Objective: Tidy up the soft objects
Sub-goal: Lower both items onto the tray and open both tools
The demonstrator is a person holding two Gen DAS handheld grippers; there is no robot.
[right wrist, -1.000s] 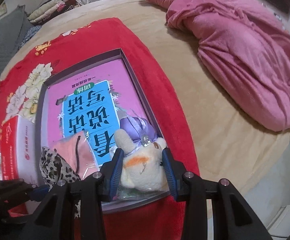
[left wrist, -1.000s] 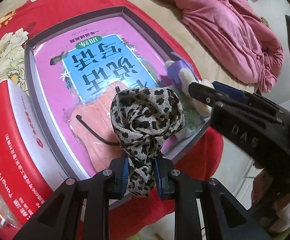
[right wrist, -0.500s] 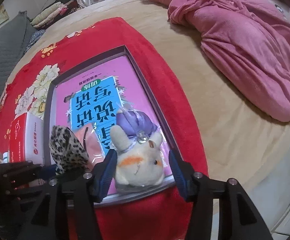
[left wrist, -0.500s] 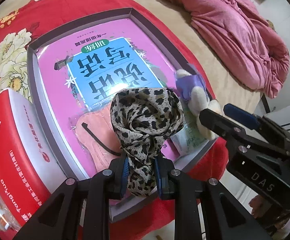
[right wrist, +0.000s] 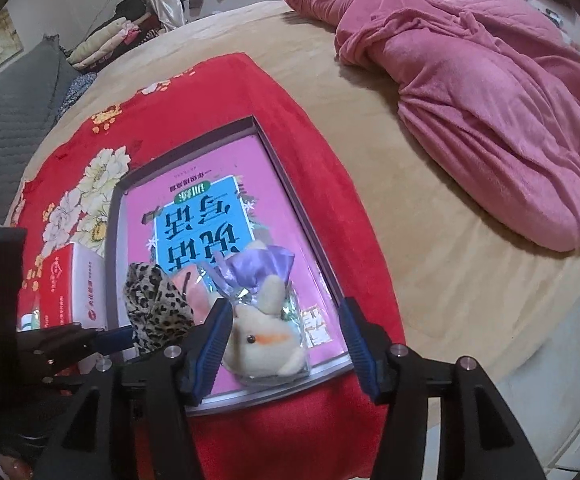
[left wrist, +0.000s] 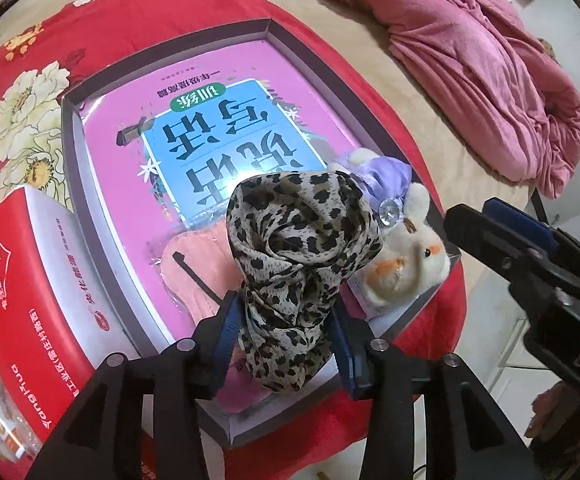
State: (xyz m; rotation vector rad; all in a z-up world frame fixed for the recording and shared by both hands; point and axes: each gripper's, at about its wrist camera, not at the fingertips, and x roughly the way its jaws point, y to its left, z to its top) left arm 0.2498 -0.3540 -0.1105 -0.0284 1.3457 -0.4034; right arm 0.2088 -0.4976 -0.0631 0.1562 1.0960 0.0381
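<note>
My left gripper (left wrist: pixel 286 344) is shut on a leopard-print cloth (left wrist: pixel 302 248) and holds it above the near end of a shallow grey box (left wrist: pixel 314 60). The cloth also shows in the right wrist view (right wrist: pixel 154 304). A cream plush toy with a purple bow, wrapped in clear plastic (right wrist: pixel 266 336), lies in the box's near right corner; it also shows in the left wrist view (left wrist: pixel 406 256). My right gripper (right wrist: pixel 286 344) is open, its fingers either side of the toy and apart from it. A pink cloth (left wrist: pixel 198 268) lies in the box under the leopard cloth.
The box holds a pink book (left wrist: pixel 218 128) and stands on a red floral blanket (right wrist: pixel 210 92) over a tan bed. A red and white carton (left wrist: pixel 22 280) stands left of the box. A crumpled pink blanket (right wrist: pixel 490 80) lies at the far right. The bed edge is near.
My right gripper has opened and drawn back from the plush toy, which now lies in the box. My left gripper has risen a little, still holding the leopard cloth.
</note>
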